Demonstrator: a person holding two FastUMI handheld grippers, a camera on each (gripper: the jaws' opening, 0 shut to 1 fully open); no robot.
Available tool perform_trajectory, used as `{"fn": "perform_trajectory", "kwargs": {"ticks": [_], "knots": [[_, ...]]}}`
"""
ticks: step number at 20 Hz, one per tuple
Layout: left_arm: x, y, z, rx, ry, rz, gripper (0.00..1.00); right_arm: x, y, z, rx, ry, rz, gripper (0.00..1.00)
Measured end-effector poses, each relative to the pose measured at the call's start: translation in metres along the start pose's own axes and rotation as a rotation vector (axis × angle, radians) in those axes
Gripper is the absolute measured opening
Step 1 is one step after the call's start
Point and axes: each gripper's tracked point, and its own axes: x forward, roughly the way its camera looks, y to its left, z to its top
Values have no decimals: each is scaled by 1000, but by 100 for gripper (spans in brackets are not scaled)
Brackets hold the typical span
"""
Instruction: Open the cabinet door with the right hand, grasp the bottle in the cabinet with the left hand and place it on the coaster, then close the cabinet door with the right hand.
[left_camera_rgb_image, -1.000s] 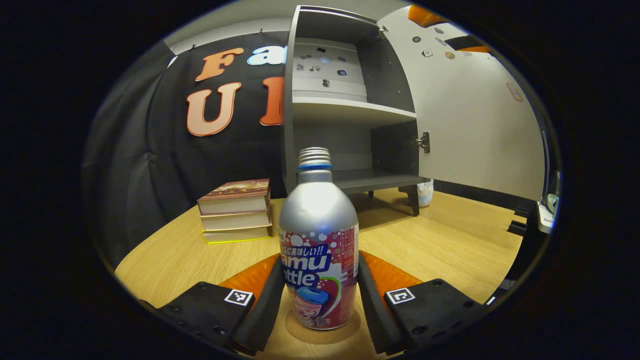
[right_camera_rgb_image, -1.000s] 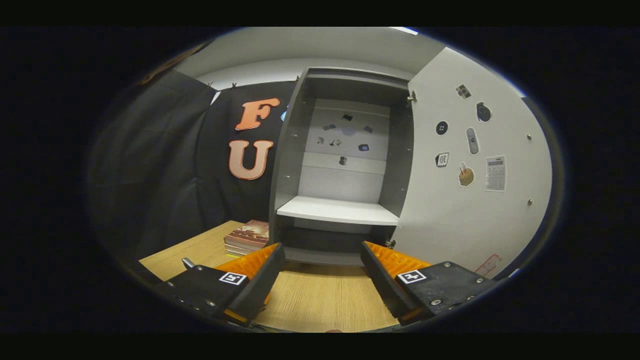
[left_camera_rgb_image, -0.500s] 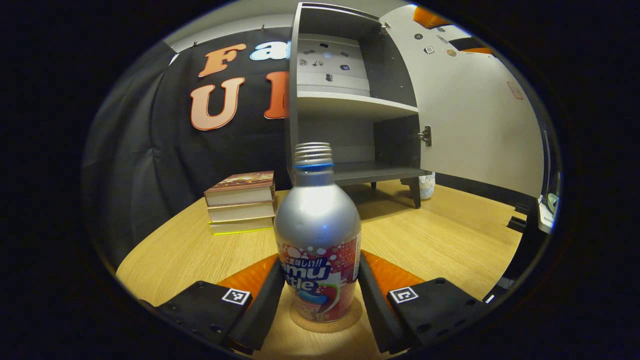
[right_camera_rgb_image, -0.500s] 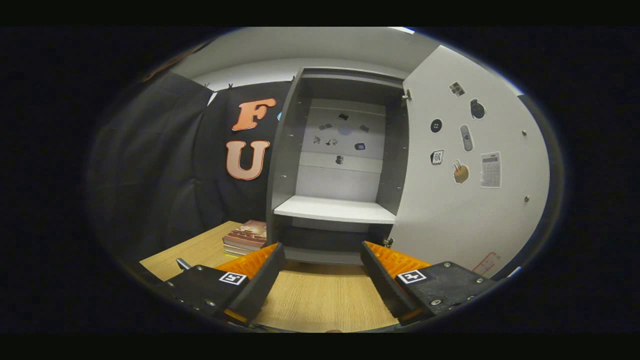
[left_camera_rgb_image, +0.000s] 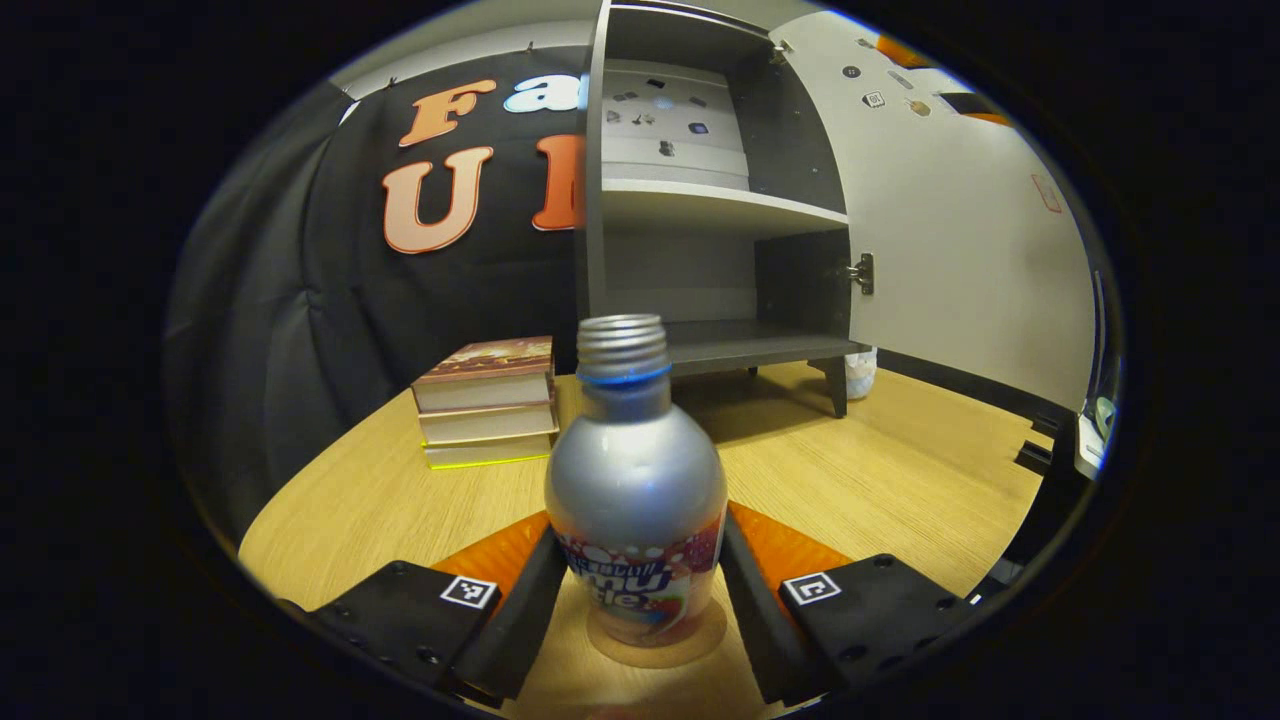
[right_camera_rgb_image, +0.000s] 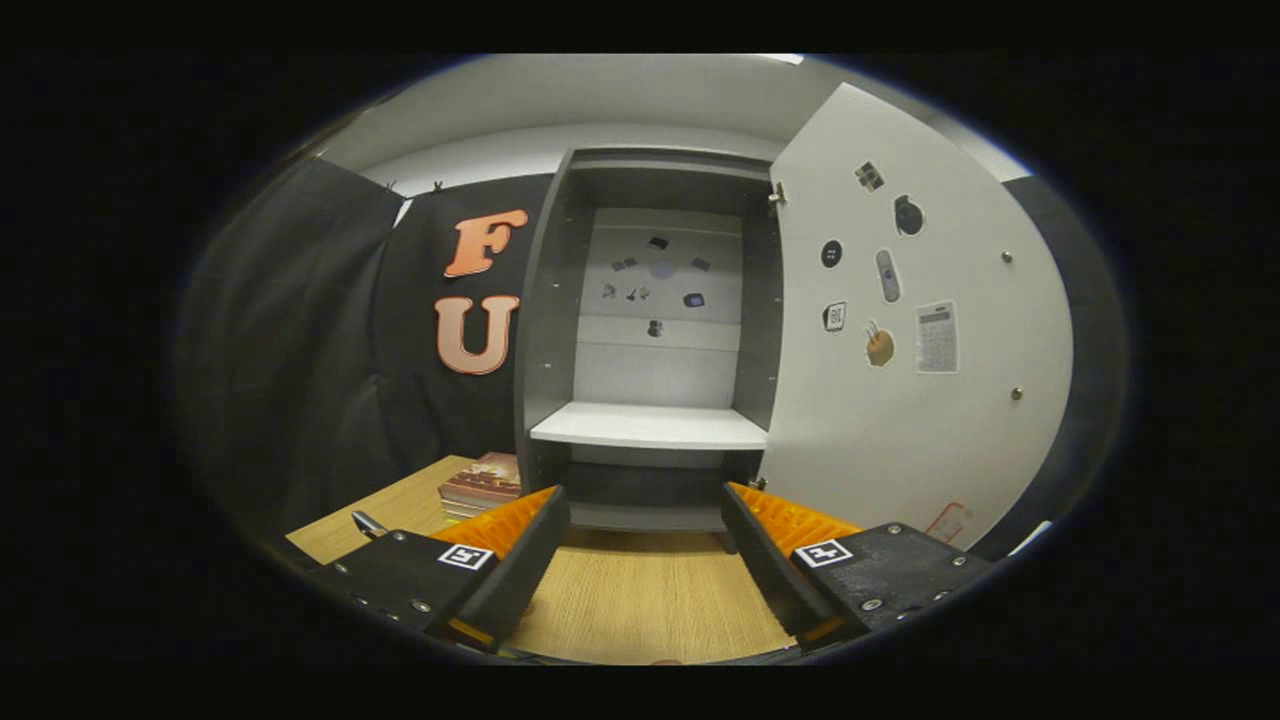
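Both fingers of our left gripper (left_camera_rgb_image: 640, 600) are flanking the bottle (left_camera_rgb_image: 636, 500), which is standing upright on the coaster (left_camera_rgb_image: 657, 650) near the front edge of the bench (left_camera_rgb_image: 900, 480). We cannot tell whether they are pressing it or already released. We are judging the placing done, so we should be spreading them wide and retreating straight back without brushing the label. Our right gripper (right_camera_rgb_image: 645, 555) is hanging unclenched, facing the cabinet (right_camera_rgb_image: 650, 330), ready for swinging its door (right_camera_rgb_image: 920, 330) closed.
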Motion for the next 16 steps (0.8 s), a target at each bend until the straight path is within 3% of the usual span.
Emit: {"fn": "perform_trajectory", "kwargs": {"ticks": [1,2,8,16], "knots": [[2,0,6,3,-7,1,96,-3,-5,4,0,-11,-10,96],[2,1,13,8,-13,2,98,-7,-11,8,0,-23,-21,94],[1,-8,76,15,-89,-13,98,-38,-58,38,31,-117,-90,94],[-11,-45,178,-67,-179,-61,98,-73,-128,67,53,-242,-177,94]]}}
